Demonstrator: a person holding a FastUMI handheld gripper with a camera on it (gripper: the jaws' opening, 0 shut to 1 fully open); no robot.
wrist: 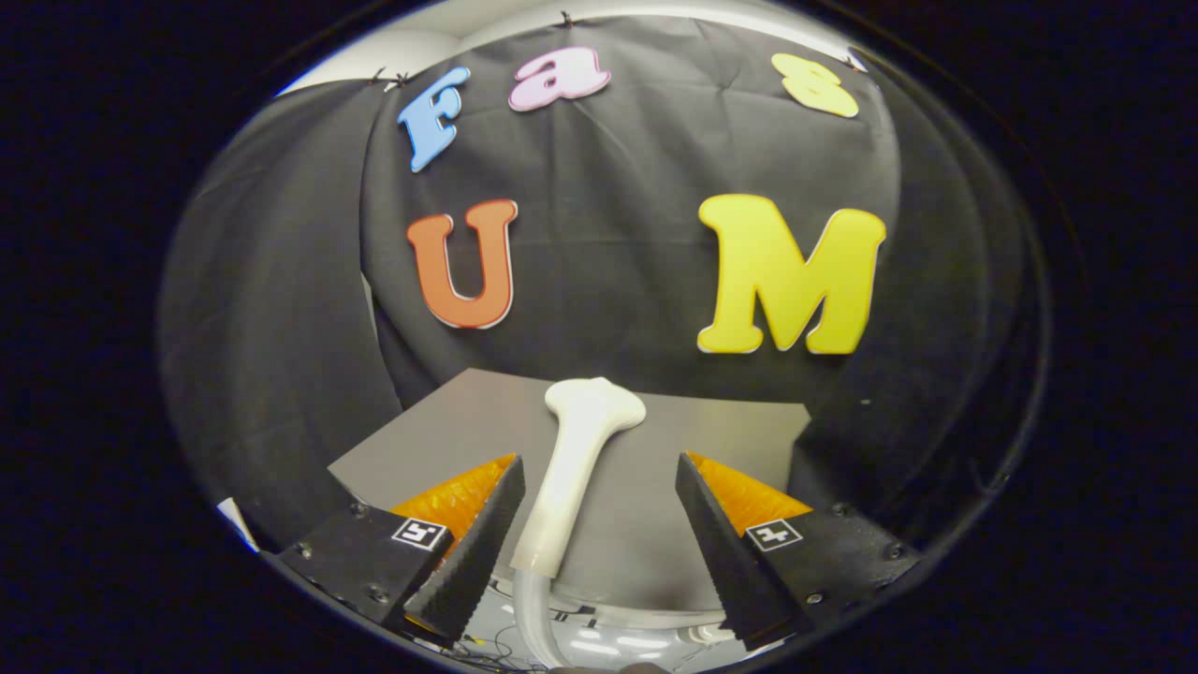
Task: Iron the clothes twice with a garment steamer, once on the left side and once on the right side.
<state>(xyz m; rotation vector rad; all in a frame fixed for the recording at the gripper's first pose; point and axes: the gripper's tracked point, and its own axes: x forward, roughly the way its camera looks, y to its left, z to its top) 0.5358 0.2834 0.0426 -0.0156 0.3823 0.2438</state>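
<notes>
A white garment steamer (573, 468) lies on the grey table (721, 435), its wide head pointing away from me toward the black cloth wall. Its slim handle runs back between my fingers and ends in a pale hose (527, 613) that curves down below them. My gripper (599, 459) is open, with the black, orange-backed fingers spread wide on either side of the handle. The handle lies closer to the left finger (473, 552) than to the right finger (730, 543). Neither finger presses on it.
The black cloth wall (608, 281) rises close behind the table's far edge and wraps around both sides. Under the near edge of the table is a pale surface with thin cables (599, 641).
</notes>
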